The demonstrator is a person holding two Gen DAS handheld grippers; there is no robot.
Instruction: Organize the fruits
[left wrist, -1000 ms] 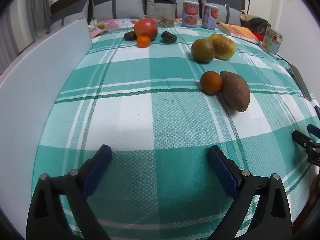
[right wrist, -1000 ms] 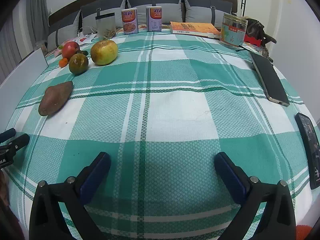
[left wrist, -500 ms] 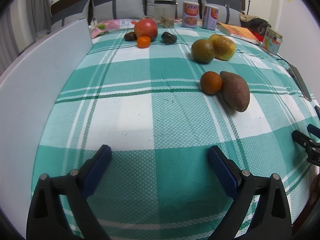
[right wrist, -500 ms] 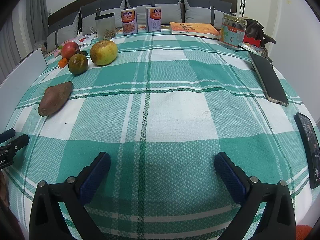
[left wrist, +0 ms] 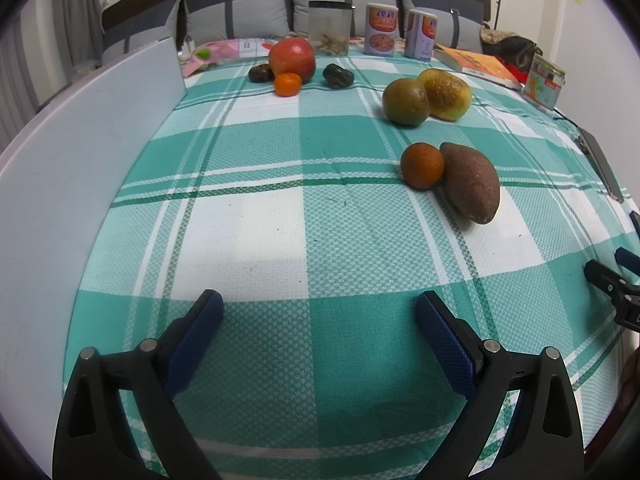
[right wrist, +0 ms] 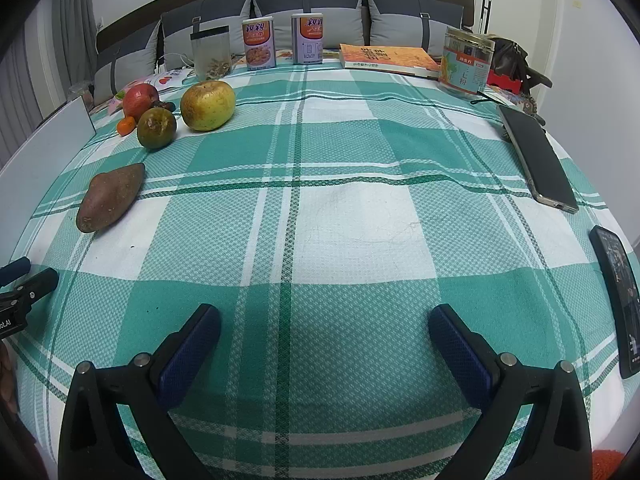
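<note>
A table covered by a green and white checked tablecloth (left wrist: 248, 236) is seen from two handheld grippers resting low near its front edge. The left gripper (left wrist: 319, 312) has its blue-padded jaws spread wide with nothing between them, and the right gripper (right wrist: 325, 322) is likewise wide apart and empty. The fruits lie in loose groups on the left half of the cloth. Nearest is a brown sweet potato (left wrist: 472, 182) with an orange (left wrist: 422, 165) touching its left side. Farther back, a dull green round fruit (left wrist: 405, 101) touches a larger yellow, rough-skinned fruit (left wrist: 445, 95). Near the far edge, a red pomegranate (left wrist: 291, 59) stands with a small tangerine (left wrist: 287, 84) just in front of it and a small dark fruit on either side. A white board (left wrist: 60, 168) stands upright along the left edge. Two tall tins (right wrist: 259, 43), a clear jar (right wrist: 211, 53), a book (right wrist: 388, 60) and a round canister (right wrist: 466, 60) line the far edge, and two phones (right wrist: 536, 158) lie flat on the right.
</note>
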